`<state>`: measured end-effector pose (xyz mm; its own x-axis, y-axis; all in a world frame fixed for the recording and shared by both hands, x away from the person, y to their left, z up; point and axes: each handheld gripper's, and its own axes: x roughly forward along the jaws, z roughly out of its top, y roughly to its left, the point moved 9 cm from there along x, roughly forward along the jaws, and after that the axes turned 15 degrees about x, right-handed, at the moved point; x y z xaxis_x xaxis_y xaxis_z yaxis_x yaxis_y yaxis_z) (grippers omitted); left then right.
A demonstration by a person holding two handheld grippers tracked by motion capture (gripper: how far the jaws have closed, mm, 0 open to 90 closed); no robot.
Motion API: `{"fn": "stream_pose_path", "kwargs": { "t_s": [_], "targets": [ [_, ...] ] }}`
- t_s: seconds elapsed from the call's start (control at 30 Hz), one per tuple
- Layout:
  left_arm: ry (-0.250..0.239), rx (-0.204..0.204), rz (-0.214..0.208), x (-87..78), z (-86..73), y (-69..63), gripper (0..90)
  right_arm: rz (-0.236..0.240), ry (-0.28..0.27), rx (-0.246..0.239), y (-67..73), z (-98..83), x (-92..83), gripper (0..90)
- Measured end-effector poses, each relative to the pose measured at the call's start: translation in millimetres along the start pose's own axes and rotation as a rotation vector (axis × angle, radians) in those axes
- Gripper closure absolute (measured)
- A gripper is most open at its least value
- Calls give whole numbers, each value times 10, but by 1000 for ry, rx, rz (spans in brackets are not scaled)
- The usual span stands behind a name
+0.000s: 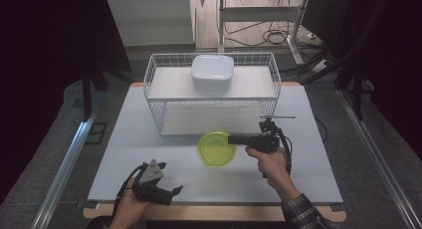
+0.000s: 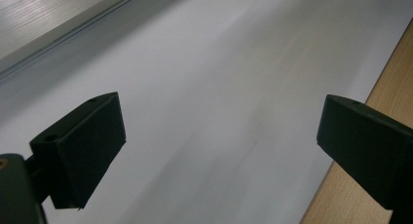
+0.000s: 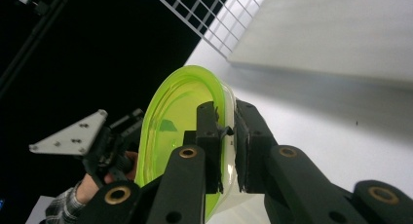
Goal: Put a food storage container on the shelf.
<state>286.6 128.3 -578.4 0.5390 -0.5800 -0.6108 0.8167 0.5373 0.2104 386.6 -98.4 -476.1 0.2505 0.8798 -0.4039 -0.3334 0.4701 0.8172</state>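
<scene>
Room: dark surroundings on both sides; grey floor with cables behind the desk [image 1: 149, 139]; metal rails run along the floor at left and right.
Desk: pale grey top with a wooden edge showing along the near side; the left gripper view shows the same grey surface and the wooden edge at its right.
Wire basket [image 1: 154, 79]: white, stands at the far middle of the desk; it has an upper shelf and a lower one; its mesh also shows at the top of the right gripper view.
White container [image 1: 212, 72]: lidded, rounded corners, sits on the basket's upper shelf, toward the middle.
Green bowl [image 1: 214, 152]: translucent lime green, in front of the basket near the desk's middle; held by its right rim; in the right gripper view [image 3: 170, 121] it stands tilted on edge, its open side turned toward the dark side of that view; whether it touches the desk I cannot tell.
Right hand-held gripper [image 1: 233, 139]: jaws nearly closed and pinching the bowl's wall, one jaw inside the rim and one outside; seen close in its own view [image 3: 229, 136]; the person's right hand [image 1: 271, 162] grips its handle, a plaid sleeve behind.
Left hand-held gripper [image 1: 175, 191]: at the near left edge of the desk, well apart from the bowl; jaws spread wide with nothing between them; in its own view [image 2: 219, 141] bare desk lies between the jaws; the grey three-cornered plate sits on top.
</scene>
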Motion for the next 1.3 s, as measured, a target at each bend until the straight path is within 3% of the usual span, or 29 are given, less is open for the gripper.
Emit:
{"fn": "stream_pose_path", "kwargs": {
  "t_s": [0.6,0.9,1.3],
  "targets": [
    [-2,1,6,-8,-2,16,34,34,-90,-57,542,436,-323,820],
    [-3,1,3,-6,-1,14,34,54,-138,-85,899,725,-479,820],
    [-7,-8,-3,-10,3,3,34,67,-211,-102,1278,1132,-478,819]
  ]
}}
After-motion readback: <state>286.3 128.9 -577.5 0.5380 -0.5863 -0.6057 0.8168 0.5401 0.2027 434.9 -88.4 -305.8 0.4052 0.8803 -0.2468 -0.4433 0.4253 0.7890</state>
